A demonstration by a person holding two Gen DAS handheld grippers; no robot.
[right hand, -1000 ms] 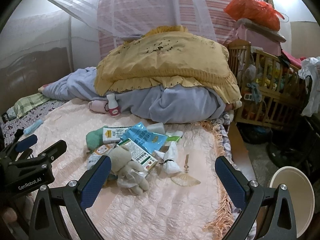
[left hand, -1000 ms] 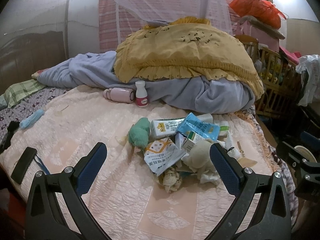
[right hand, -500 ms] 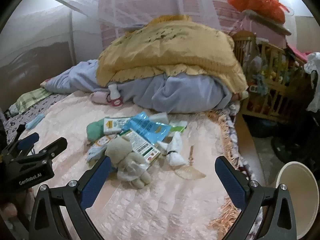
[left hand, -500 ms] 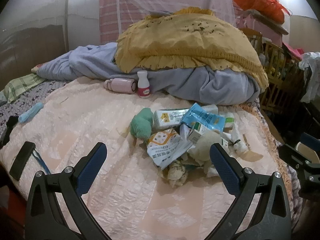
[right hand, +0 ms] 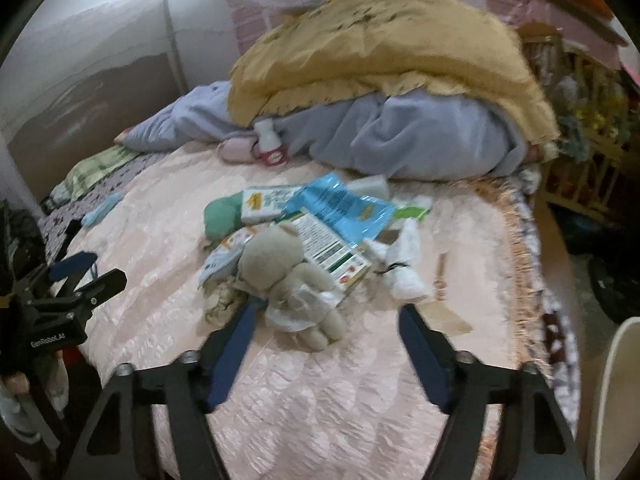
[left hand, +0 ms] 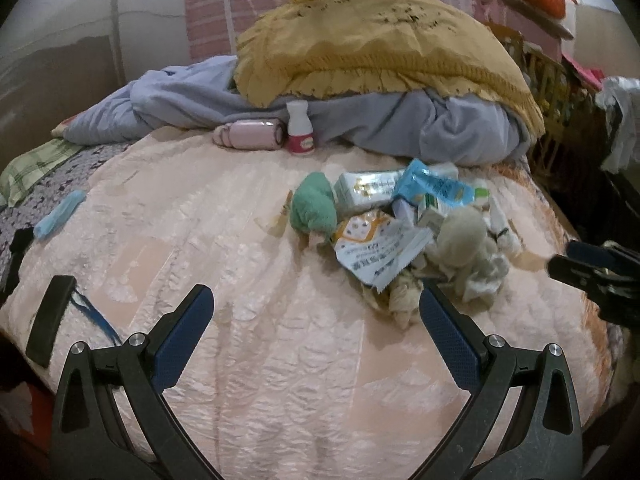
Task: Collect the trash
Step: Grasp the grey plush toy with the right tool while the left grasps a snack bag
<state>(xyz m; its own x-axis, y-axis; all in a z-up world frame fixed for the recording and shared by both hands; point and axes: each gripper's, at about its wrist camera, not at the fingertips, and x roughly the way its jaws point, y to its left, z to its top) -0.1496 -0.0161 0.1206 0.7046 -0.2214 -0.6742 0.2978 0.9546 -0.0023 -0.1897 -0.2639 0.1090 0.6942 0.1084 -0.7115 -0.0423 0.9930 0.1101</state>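
Left gripper (left hand: 316, 304): jaws wide, empty, above the pink quilt (left hand: 224, 240). Right gripper (right hand: 326, 322): jaws wide, empty, with the beige plush toy (right hand: 288, 276) lying between the fingertips. The trash pile (right hand: 320, 220) lies just beyond, mid-bed: blue pouch (right hand: 340, 204), printed carton (right hand: 332, 252), green cloth (left hand: 314, 208), crumpled tissue (left hand: 404, 304). A white bottle (left hand: 299, 128) stands against the grey blanket (left hand: 420, 124).

1. The right gripper (right hand: 324, 320) has moved closer to the trash pile (right hand: 304, 236), now larger and mid-frame.
2. Its jaws have narrowed, flanking the beige plush toy (right hand: 290, 276).
3. The left gripper (left hand: 316, 308) has also advanced; the pile sits at its right fingertip (left hand: 430, 304).
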